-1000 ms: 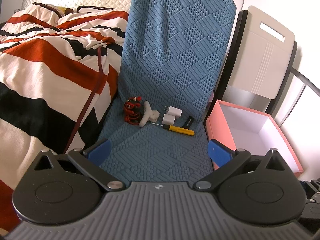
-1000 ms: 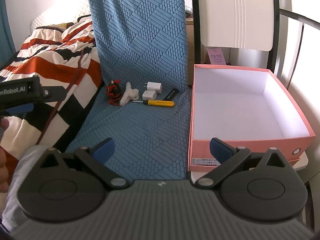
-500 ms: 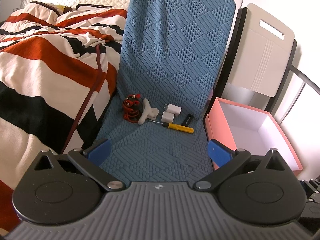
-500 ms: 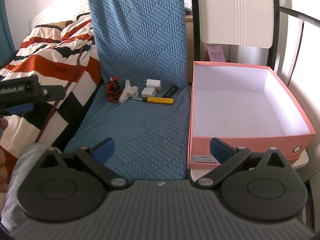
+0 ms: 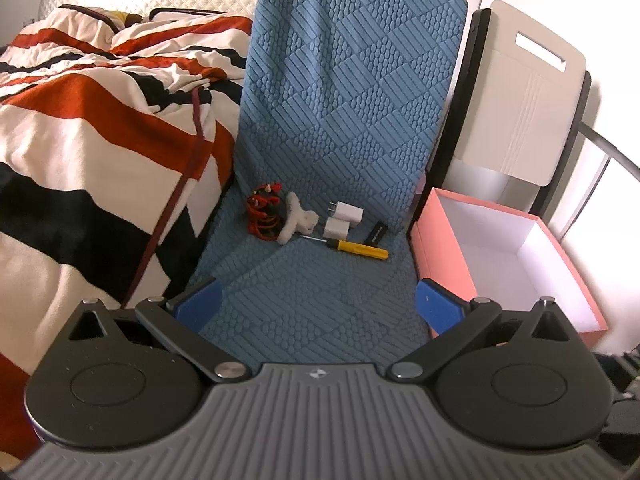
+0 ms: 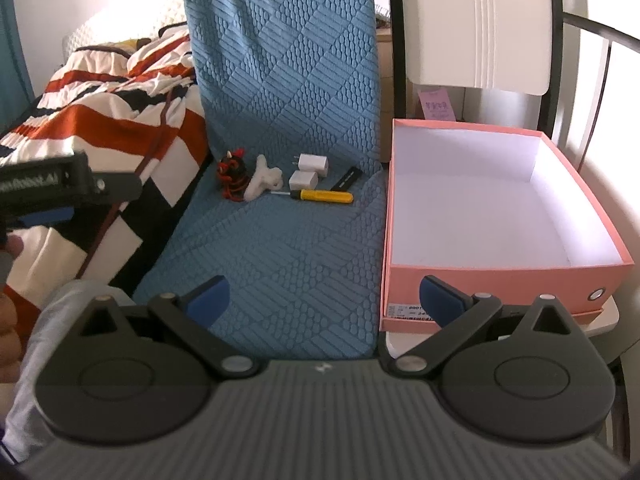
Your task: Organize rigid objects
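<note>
both grippers hang over the front of the blue textured mat (image 5: 320, 288), jaws spread wide, holding nothing. well ahead of the left gripper (image 5: 318, 300), left to right: a red-and-black horned toy (image 5: 264, 210), a white fuzzy clip (image 5: 298, 222), two white chargers (image 5: 344, 220), a yellow screwdriver (image 5: 356, 247), a black stick (image 5: 376, 234). ahead and right of the right gripper (image 6: 324, 296) sits the open pink box (image 6: 492, 280), its inside white.

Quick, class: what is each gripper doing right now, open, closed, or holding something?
Left gripper: open, fingers wide apart, holding nothing.
Right gripper: open, fingers wide apart, holding nothing.
</note>
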Tool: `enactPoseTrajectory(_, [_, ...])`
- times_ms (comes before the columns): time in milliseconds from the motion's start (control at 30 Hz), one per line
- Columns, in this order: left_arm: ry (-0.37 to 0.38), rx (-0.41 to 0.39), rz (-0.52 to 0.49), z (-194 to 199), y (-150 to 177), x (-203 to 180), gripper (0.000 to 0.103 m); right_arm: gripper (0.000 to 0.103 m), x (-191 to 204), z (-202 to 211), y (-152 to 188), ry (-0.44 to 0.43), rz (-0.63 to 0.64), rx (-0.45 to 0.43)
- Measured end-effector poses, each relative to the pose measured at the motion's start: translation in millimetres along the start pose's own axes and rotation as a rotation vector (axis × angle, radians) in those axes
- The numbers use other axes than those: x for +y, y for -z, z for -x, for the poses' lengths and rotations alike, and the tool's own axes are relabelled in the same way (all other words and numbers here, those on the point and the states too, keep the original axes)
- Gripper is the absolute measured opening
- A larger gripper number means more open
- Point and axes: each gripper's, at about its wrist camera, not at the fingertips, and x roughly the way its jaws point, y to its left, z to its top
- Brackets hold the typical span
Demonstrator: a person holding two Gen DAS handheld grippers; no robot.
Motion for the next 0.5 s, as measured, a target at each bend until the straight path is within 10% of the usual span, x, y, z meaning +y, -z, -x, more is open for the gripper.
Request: enactPoseTrajectory(500, [0.031, 0.009, -0.012, 12, 14, 4, 0.103, 0.103, 7, 14, 7, -0.017, 0.009, -0.015])
